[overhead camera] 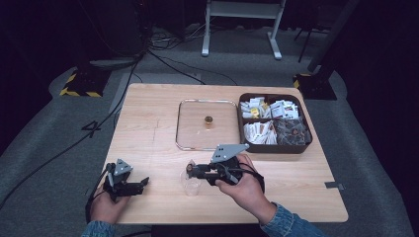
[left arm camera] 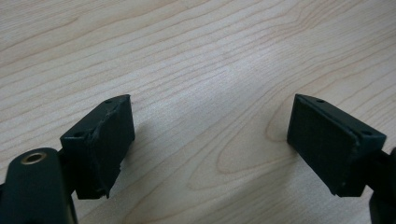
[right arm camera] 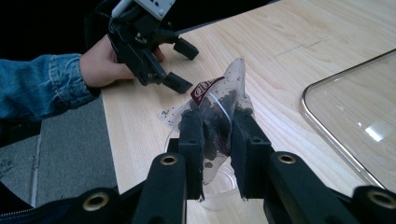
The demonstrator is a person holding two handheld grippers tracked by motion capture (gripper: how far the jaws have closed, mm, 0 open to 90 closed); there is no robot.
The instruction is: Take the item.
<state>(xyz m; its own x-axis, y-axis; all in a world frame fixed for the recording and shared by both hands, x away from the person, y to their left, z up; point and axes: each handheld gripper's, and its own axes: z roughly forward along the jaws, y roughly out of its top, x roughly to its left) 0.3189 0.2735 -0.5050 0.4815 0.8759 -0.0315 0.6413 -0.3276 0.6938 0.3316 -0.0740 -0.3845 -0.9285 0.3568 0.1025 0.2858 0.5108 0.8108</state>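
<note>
A light wooden table (overhead camera: 148, 128) stands on grey carpet. A clear glass lid (overhead camera: 185, 126) with a small knob lies flat near the far edge. Just beside it, at the far right corner, sits a dark compartmented box (overhead camera: 272, 146) of packets. A clear plastic cup (overhead camera: 190, 185) stands near the near edge.

The right claw (right arm camera: 217, 140) pinches a clear speckled packet (right arm camera: 217, 100) over a clear cup (right arm camera: 219, 184) on the tabletop (right arm camera: 289, 51).
</note>
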